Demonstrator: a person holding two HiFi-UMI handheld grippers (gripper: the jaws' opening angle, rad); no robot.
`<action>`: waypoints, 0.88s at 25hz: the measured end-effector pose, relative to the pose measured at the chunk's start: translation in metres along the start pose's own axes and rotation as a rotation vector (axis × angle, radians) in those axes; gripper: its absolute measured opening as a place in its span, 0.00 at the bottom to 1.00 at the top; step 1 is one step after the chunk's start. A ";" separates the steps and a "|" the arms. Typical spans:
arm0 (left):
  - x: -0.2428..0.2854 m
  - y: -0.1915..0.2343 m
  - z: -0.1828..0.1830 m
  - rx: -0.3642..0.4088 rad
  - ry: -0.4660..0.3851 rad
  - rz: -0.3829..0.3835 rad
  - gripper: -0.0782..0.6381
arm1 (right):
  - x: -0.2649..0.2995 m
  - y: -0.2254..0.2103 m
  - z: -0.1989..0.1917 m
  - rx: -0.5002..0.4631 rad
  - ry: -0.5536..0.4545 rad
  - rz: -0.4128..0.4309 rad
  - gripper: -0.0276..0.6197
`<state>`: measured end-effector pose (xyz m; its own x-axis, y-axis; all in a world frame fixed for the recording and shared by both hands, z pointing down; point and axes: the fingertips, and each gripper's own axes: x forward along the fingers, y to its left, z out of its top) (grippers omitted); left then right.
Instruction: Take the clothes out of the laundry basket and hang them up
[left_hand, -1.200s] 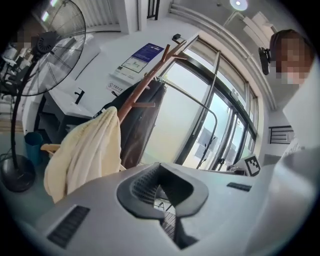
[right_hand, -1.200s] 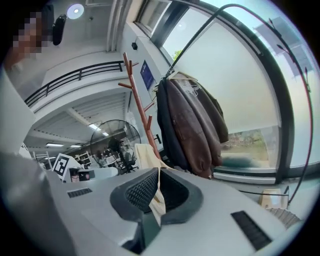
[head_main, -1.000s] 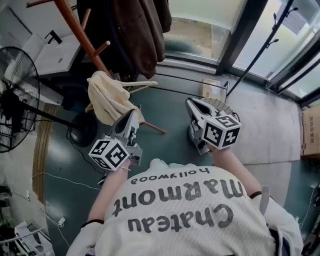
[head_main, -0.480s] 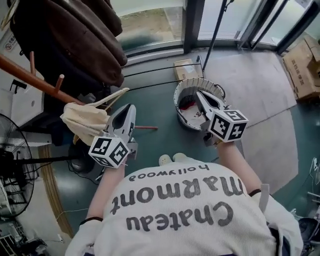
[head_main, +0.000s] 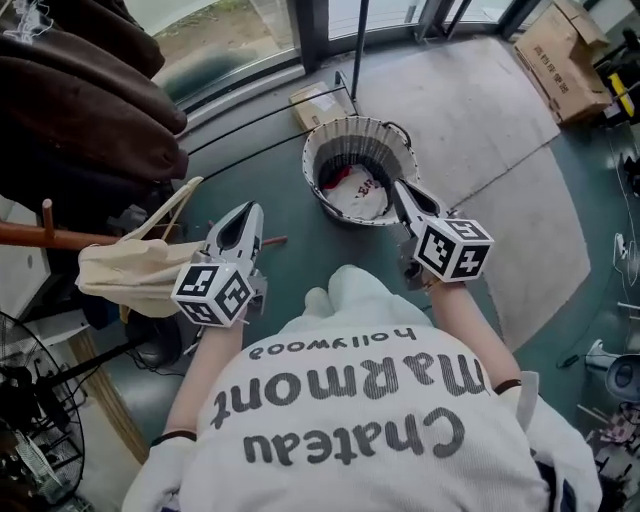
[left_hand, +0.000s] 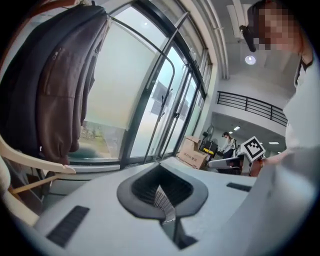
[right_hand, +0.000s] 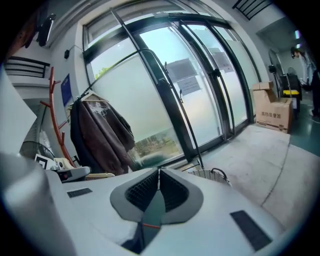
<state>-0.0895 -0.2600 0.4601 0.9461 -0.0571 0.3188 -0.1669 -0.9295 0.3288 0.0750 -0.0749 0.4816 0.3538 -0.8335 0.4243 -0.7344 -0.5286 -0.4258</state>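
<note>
Dark brown coats (head_main: 90, 110) were seen hung at the far left; their number could not be told. One laundry basket (head_main: 358, 120) was set on the floor ahead, slightly right of centre. Some white cloth (head_main: 352, 190) marked with red lay crumpled at its bottom; whether it was one garment or several could not be counted. One cream cloth (head_main: 130, 275) was draped on a wooden hanger (head_main: 175, 205) at the left.

The clothes were judged light, soft and limp, likely to sag and trail. A pinch on a raised fold or at a collar would be favoured.

Two grippers were counted. The left gripper (head_main: 245, 212) was held near the cream cloth but apart from it. The right gripper (head_main: 400, 190) was held over the basket's near right rim. Both pairs of jaws were pressed together, with nothing between them.
</note>
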 end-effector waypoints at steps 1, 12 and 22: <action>0.006 -0.002 -0.007 0.006 0.020 -0.002 0.12 | -0.002 -0.009 -0.007 0.008 0.015 -0.020 0.09; 0.104 -0.018 -0.039 0.059 0.074 -0.022 0.12 | 0.059 -0.090 -0.020 0.075 0.152 -0.037 0.09; 0.201 -0.023 -0.050 -0.064 0.088 0.111 0.12 | 0.133 -0.149 -0.005 -0.033 0.350 0.130 0.09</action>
<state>0.0907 -0.2318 0.5608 0.8935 -0.1235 0.4318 -0.2889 -0.8942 0.3421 0.2287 -0.1065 0.6054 0.0406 -0.7848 0.6184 -0.7805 -0.4113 -0.4708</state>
